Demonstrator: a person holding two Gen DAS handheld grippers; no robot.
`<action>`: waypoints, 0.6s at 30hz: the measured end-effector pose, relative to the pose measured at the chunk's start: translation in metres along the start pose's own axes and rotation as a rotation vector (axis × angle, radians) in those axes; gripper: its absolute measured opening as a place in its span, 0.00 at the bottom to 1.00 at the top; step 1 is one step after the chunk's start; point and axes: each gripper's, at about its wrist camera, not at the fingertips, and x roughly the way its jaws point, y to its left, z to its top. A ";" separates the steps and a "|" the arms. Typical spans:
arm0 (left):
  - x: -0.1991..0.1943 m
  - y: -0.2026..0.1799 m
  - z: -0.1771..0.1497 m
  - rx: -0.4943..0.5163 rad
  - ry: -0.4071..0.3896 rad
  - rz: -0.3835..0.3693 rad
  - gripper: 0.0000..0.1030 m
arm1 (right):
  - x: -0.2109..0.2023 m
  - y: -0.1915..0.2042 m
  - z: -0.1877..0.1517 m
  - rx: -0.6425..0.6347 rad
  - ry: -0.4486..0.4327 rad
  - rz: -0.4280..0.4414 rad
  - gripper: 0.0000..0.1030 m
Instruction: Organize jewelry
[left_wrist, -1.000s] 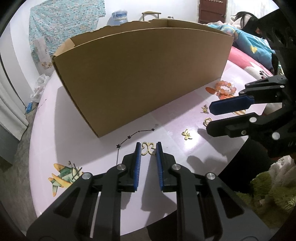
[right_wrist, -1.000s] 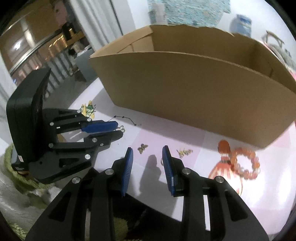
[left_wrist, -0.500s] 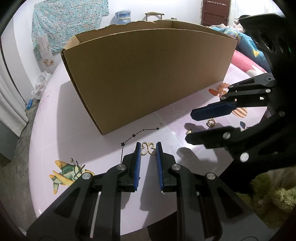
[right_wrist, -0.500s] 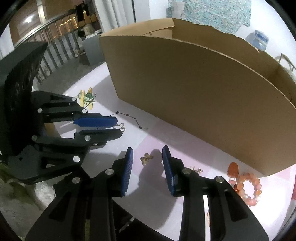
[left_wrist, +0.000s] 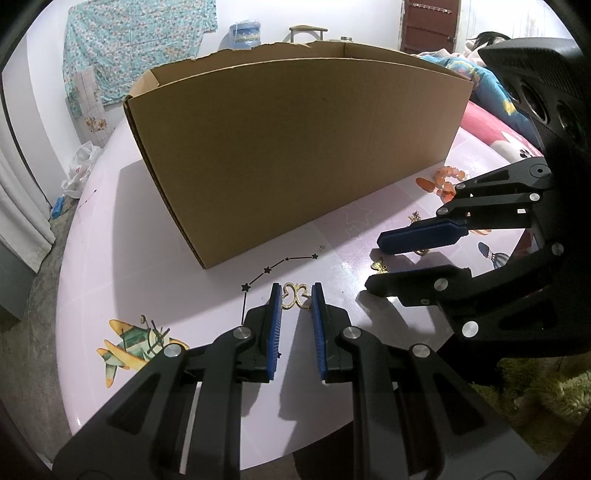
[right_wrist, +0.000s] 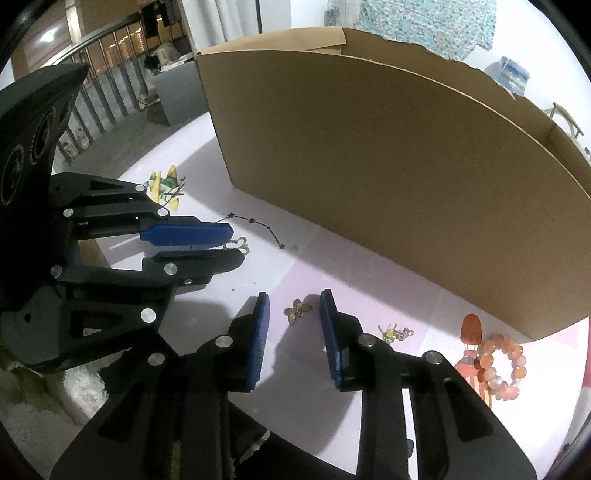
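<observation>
Right claw (right_wrist: 294, 314) nearer butterfly charm (right_wrist: 297, 311), closing | pink table (left_wrist: 147, 266) | cardboard box (left_wrist: 295, 147)

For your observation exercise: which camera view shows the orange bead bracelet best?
The right wrist view: the orange bead bracelet lies whole and unobstructed on the table near the cardboard box. In the left wrist view the right gripper hides most of it, leaving a few beads.
</observation>
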 end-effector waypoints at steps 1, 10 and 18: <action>0.000 0.000 0.000 -0.001 0.000 -0.001 0.14 | 0.000 -0.001 -0.001 0.000 0.000 0.001 0.25; -0.001 -0.001 0.000 -0.002 -0.006 -0.002 0.14 | 0.002 0.001 0.000 0.010 -0.006 0.012 0.12; -0.001 -0.001 0.000 -0.002 -0.008 -0.003 0.14 | -0.001 -0.008 -0.001 0.029 -0.014 0.024 0.12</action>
